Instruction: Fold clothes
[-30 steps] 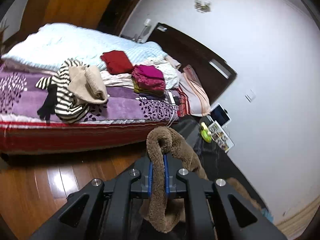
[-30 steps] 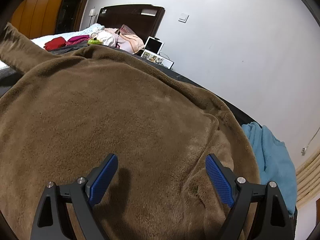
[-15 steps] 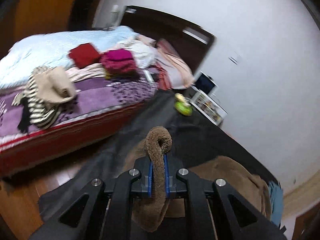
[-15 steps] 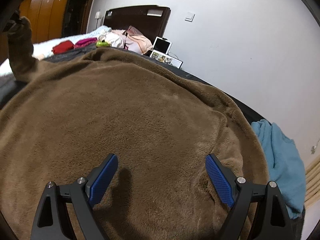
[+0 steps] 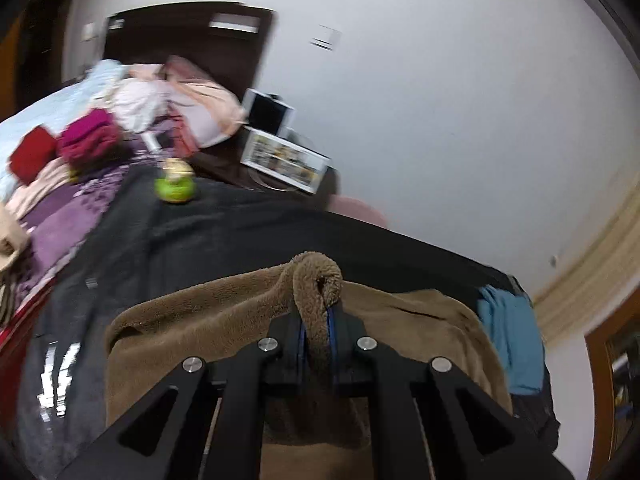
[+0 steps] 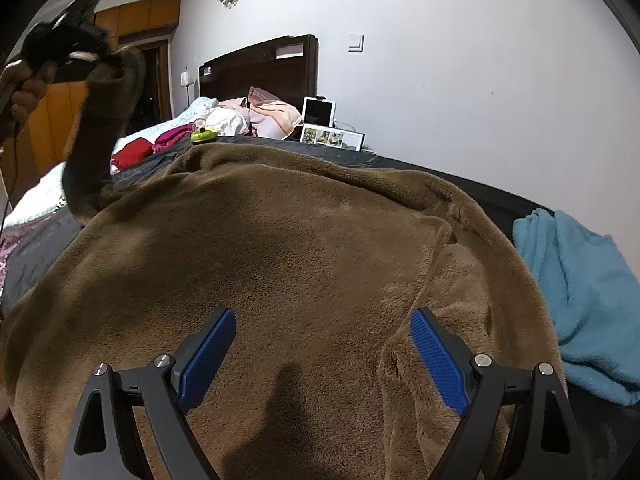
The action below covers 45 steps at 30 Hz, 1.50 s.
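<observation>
A brown fleece garment (image 6: 280,248) lies spread over the dark cover (image 6: 472,184) of the work surface. My left gripper (image 5: 317,320) is shut on the garment's sleeve (image 5: 316,280), whose end curls above the jaws. In the right wrist view that left gripper (image 6: 76,52) is raised at the upper left in a person's hand (image 6: 28,84), with the sleeve (image 6: 104,128) hanging down to the garment. My right gripper (image 6: 322,338) stands open just above the garment's near part, nothing between its blue pads (image 6: 436,356).
A blue towel-like cloth (image 6: 576,292) lies right of the brown garment. A green toy (image 5: 176,186), a tablet (image 5: 268,114) and a photo frame (image 5: 284,160) stand at the far end. Folded red (image 5: 30,156) and magenta clothes (image 5: 90,140) rest on the bed beyond.
My left gripper has lifted the sleeve and swung right, over the spread garment. The right gripper has stayed open in nearly the same place.
</observation>
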### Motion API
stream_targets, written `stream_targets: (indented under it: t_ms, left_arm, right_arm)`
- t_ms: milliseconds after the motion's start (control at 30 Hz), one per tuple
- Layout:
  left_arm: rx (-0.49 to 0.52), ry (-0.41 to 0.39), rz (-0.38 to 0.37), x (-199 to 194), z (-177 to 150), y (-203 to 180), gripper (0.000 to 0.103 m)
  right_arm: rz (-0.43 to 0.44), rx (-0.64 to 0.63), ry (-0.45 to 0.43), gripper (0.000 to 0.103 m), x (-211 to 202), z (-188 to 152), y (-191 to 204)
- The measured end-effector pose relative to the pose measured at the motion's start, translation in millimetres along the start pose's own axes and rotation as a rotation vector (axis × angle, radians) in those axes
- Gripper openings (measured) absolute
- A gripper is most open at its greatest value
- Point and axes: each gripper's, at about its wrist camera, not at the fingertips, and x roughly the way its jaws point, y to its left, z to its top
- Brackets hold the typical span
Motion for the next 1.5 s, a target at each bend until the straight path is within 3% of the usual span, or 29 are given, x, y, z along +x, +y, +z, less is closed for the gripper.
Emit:
stream_targets:
  t_ms: [233,533,767,1033,1100,1200,1267,1333,1500]
  left_arm:
    - [0.116,0.091,-0.104,48.3,-12.2,-91.4,0.01]
    - [0.255,0.215,-0.181,104.1,-39.0,-178.1,0.01]
    - [0.317,0.34,-0.2,154.7,-72.0,-213.2,0.01]
    - [0.334,0.449,-0.215,193.3,-95.4,-221.7,0.01]
    - [0.332,0.48,-0.213,201.3,-98.7,-221.7,0.014]
    - [0.331,0.528,-0.229,207.8,-102.9,-220.5,0.03]
    - [0.322,0.527,-0.26,202.6,-101.3,-219.1,0.05]
    - [0.314,0.525,-0.291,197.3,-99.7,-217.6,0.063]
    - [0.279,0.432,-0.314,163.9,-83.5,-198.5,0.077]
  right_arm:
    - [0.03,0.016,-0.01,0.09,-3.3,-1.0,-3.4]
    - [0.034,0.046,-0.031,0.09,-7.4,-0.6,-9.3]
    - [0.049,0.104,-0.026,0.091,-4.3,0.3,-20.5]
    - [0.061,0.126,-0.012,0.091,-0.7,2.9,-22.9]
    - [0.066,0.139,-0.009,0.091,-0.4,3.4,-24.6]
    - [0.071,0.155,-0.005,0.091,-0.7,4.3,-28.1]
    - [0.075,0.166,-0.003,0.091,0.8,4.8,-30.0]
    - [0.078,0.18,-0.001,0.091,1.6,4.4,-32.2]
    - [0.09,0.228,-0.004,0.091,1.9,1.8,-40.6]
